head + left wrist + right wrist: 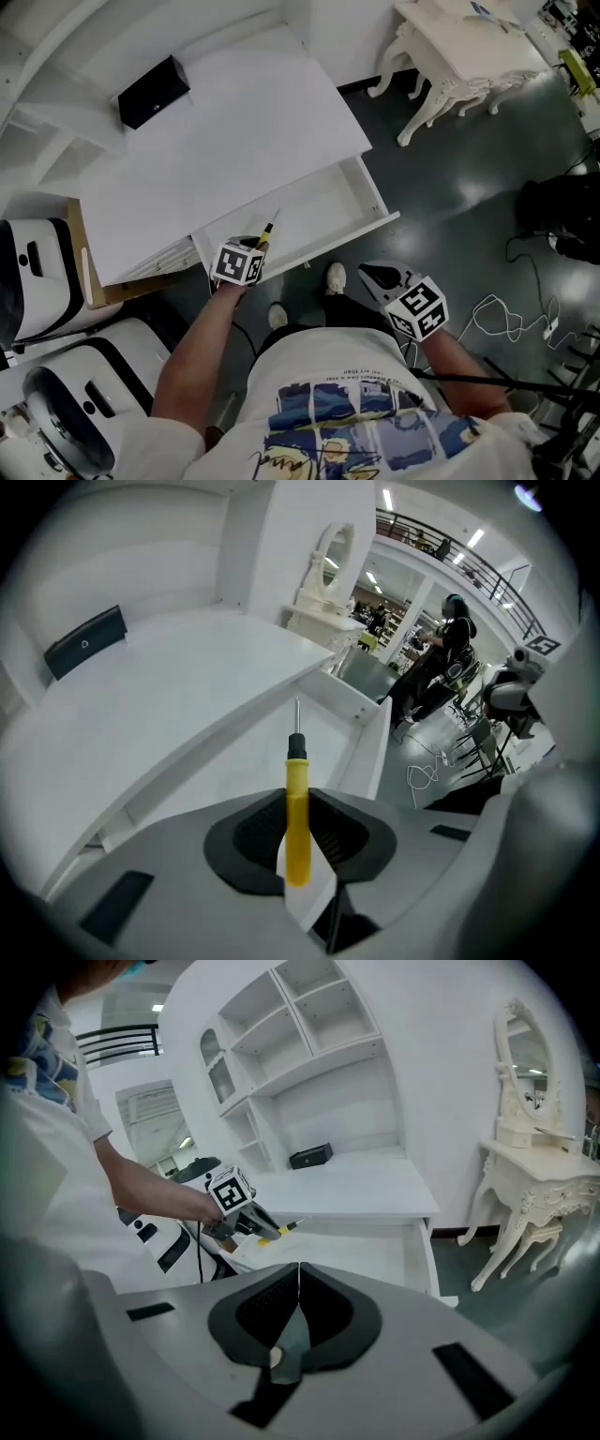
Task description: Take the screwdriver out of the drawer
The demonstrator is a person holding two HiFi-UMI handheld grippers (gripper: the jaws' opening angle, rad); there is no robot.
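While my left claw (298,795) pinches the screwdriver (297,841) by its yellow handle, shaft straight ahead over the open drawer (370,747) at frame centre, my right claw (298,1290) is closed, empty.

I see the desk (234,141) at upper left, a box (153,92) on its back left corner. Its drawer (323,211) juts out toward me. My left gripper (255,242) is over the drawer's front left corner, the screwdriver (268,230) between its jaws. My right gripper (375,275) is right of the drawer, above the floor. A dressing table (469,52) stands far right.
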